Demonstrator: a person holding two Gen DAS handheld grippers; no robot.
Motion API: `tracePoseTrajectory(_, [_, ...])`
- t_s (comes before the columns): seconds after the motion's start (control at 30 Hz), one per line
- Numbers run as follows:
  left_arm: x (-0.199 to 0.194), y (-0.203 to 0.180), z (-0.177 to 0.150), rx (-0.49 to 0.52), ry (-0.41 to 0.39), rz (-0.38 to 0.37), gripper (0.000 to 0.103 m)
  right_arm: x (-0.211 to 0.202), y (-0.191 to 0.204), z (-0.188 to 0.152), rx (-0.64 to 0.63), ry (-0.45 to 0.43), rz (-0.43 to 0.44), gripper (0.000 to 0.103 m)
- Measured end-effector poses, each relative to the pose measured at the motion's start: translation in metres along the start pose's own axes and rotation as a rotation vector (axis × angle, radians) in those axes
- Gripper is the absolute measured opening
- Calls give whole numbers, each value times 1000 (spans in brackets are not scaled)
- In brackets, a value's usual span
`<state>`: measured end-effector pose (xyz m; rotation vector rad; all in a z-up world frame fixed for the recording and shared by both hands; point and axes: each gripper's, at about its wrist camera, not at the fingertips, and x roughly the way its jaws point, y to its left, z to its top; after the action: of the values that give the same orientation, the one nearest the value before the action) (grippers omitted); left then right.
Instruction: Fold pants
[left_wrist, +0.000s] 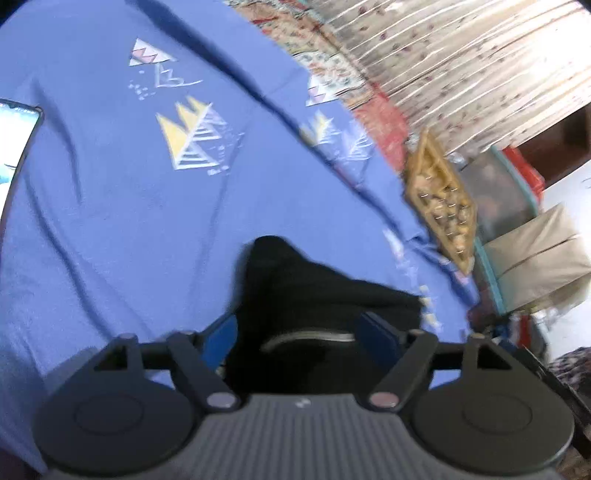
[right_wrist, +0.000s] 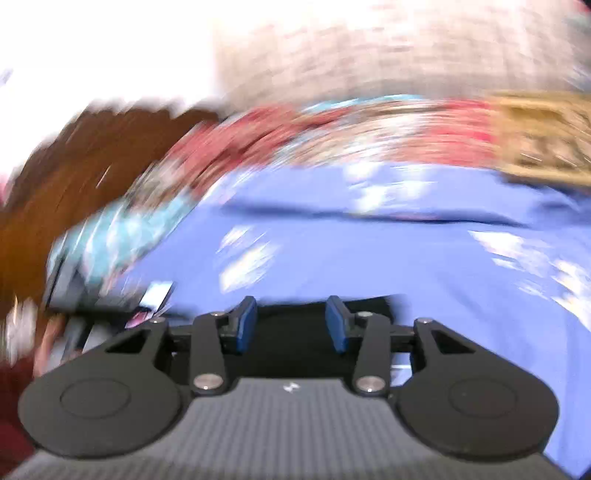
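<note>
The black pants (left_wrist: 295, 280) lie bunched on a blue bedsheet (left_wrist: 110, 221) printed with yellow and white triangles. A pale zip or seam line shows on the cloth near the camera. My left gripper (left_wrist: 299, 330) stands open and wide, with the heap of black fabric between its blue pads (left_wrist: 376, 328), which do not press on it. The right wrist view is heavily blurred. There my right gripper (right_wrist: 291, 325) is open, hovering over a flat part of the black pants (right_wrist: 288, 350) on the same sheet (right_wrist: 369, 266), with nothing gripped.
A lit phone (left_wrist: 16, 136) lies on the sheet at the far left. A woven wicker tray (left_wrist: 439, 206) sits at the bed's right edge, with a patterned quilt (left_wrist: 332, 66) behind and boxes (left_wrist: 535, 254) beyond. Brown wood (right_wrist: 74, 177) shows at left.
</note>
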<state>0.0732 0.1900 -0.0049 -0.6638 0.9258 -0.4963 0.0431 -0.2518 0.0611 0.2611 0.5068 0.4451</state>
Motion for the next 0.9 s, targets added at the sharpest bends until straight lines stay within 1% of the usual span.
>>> tracePoseTrajectory(0.03, [-2, -7, -1, 17, -2, -18, 76, -5, -13, 2, 36, -5, -22, 42])
tracePoseTrajectory(0.1, [0, -25, -4, 80, -9, -16, 76, -3, -15, -5, 47, 21, -46, 33])
tracePoseTrajectory(0.13, [2, -33, -5, 113, -11, -10, 75, 2, -13, -14, 53, 51, -35, 27])
tracePoseTrajectory(0.2, [1, -44, -12, 185, -6, -3, 74, 19, -1, -33, 64, 123, 37, 26])
tracePoseTrajectory(0.23, [5, -48, -17, 218, 0, 15, 73, 32, 6, -45, 60, 161, 76, 26])
tracePoseTrajectory(0.27, [10, -50, -22, 249, 15, 53, 73, 45, 13, -55, 61, 195, 99, 26])
tracePoseTrajectory(0.3, [15, -50, -29, 284, 31, 110, 73, 60, 17, -65, 76, 238, 113, 26])
tracePoseTrajectory(0.33, [26, -48, -36, 340, 47, 208, 76, 79, 17, -79, 108, 291, 109, 28])
tracePoseTrajectory(0.37, [37, -42, -43, 384, 67, 300, 79, 87, 23, -90, 126, 327, 88, 27])
tracePoseTrajectory(0.4, [49, -32, -46, 388, 102, 355, 80, 98, 19, -97, 152, 347, 90, 27])
tracePoseTrajectory(0.43, [52, -21, -45, 324, 120, 352, 80, 101, 15, -99, 196, 345, 114, 27])
tracePoseTrajectory(0.47, [45, -18, -42, 275, 110, 322, 78, 97, 14, -93, 224, 344, 123, 27])
tracePoseTrajectory(0.5, [37, -19, -38, 251, 103, 293, 78, 91, 17, -85, 210, 334, 108, 29])
tracePoseTrajectory(0.53, [28, -21, -35, 241, 85, 274, 77, 81, 22, -75, 170, 301, 79, 35])
tracePoseTrajectory(0.57, [18, -24, -32, 237, 53, 256, 80, 67, 27, -70, 134, 253, 62, 42])
tracePoseTrajectory(0.63, [5, -30, -25, 241, 6, 227, 81, 50, 24, -58, 131, 162, 73, 45])
tracePoseTrajectory(0.7, [4, -36, -20, 262, -2, 211, 81, 49, 22, -43, 147, 132, 80, 45])
tracePoseTrajectory(0.77, [11, -48, -21, 306, -4, 228, 79, 66, 20, -35, 130, 140, 70, 43])
tracePoseTrajectory(0.87, [34, -62, -24, 361, 17, 317, 77, 86, 9, -34, 160, 176, 96, 39])
tracePoseTrajectory(0.9, [41, -66, -27, 377, 23, 342, 77, 99, 5, -35, 181, 198, 100, 39])
